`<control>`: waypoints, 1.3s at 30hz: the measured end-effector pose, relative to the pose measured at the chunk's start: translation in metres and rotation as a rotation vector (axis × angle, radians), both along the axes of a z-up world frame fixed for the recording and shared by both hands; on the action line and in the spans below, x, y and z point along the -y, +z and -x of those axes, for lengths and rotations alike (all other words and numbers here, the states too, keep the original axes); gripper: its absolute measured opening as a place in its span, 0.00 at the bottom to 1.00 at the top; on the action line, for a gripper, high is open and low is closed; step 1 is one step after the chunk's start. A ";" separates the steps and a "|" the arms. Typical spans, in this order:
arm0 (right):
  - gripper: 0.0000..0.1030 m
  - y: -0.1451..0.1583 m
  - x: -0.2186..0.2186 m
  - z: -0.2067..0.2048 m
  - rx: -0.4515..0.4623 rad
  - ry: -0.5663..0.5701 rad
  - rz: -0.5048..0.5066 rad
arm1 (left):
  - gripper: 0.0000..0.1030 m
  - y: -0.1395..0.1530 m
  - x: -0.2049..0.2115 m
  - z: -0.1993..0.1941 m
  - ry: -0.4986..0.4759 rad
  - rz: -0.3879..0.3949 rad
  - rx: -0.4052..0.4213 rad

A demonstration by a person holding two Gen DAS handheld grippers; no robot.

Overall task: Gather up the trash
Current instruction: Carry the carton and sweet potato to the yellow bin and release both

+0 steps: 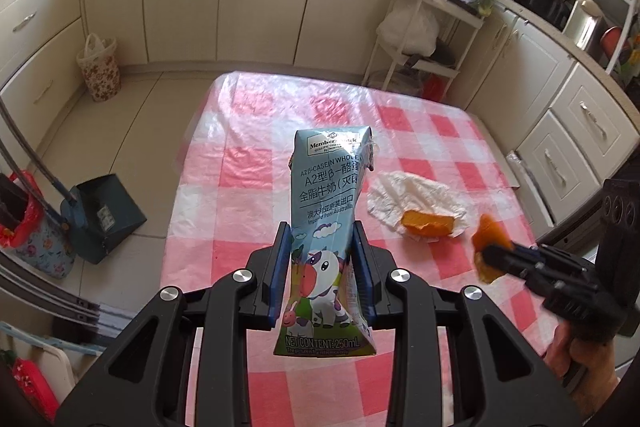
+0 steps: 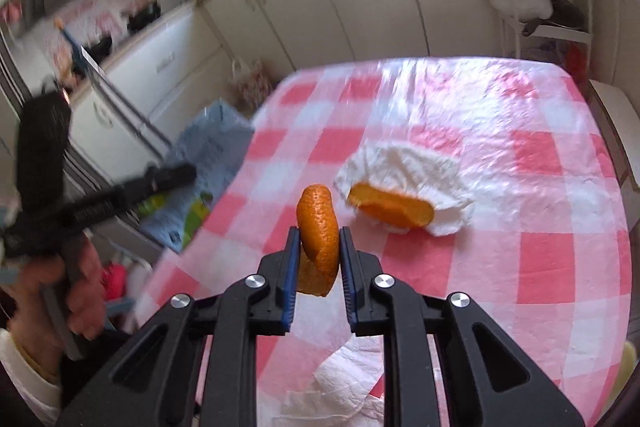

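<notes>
In the left wrist view, your left gripper [image 1: 322, 269] was clamped on a blue milk carton [image 1: 329, 227], its blue pads [image 1: 280, 271] pressing both sides of the carton's lower half, with the carton's top reaching out beyond the fingertips and held off the table [image 1: 248, 163]. Past the fingers and to their right, a crumpled white tissue [image 1: 412, 195] lay on the pink checked cloth with a piece of orange peel [image 1: 428, 223] resting on it. Further right, your right gripper [image 1: 494, 255] pinched a second peel [image 1: 489, 235] above the cloth. Left of the fingers, on the floor, stood a dustpan [image 1: 108, 217] and a flowered bin [image 1: 99, 71] by the cabinets.

In the right wrist view, your right gripper [image 2: 319, 263] was closed narrowly around the orange peel [image 2: 318, 241], which stood up between the pads, lifted clear of the table [image 2: 540, 227]. Ahead and just right of the fingertips sat the tissue [image 2: 408, 167] with the other peel [image 2: 392, 207] on it. More white paper [image 2: 344, 383] lay below the fingers. To the left, blurred, your left gripper [image 2: 176, 175] carried the carton [image 2: 208, 155].
</notes>
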State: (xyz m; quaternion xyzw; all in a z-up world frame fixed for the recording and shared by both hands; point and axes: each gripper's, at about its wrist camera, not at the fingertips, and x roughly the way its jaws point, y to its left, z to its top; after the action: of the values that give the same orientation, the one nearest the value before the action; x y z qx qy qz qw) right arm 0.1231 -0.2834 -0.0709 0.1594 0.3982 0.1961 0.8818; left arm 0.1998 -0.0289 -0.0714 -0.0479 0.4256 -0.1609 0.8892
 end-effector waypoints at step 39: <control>0.20 -0.086 0.302 0.239 -0.061 -0.673 -0.211 | 0.28 -0.016 0.456 0.159 -0.963 -0.200 -0.131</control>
State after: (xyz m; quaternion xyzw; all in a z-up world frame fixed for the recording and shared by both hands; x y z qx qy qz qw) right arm -0.1158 -0.5850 -0.1567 0.3779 0.3272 -0.0705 0.8633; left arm 0.0403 -0.4854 -0.0873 0.2297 0.4679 -0.5083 0.6855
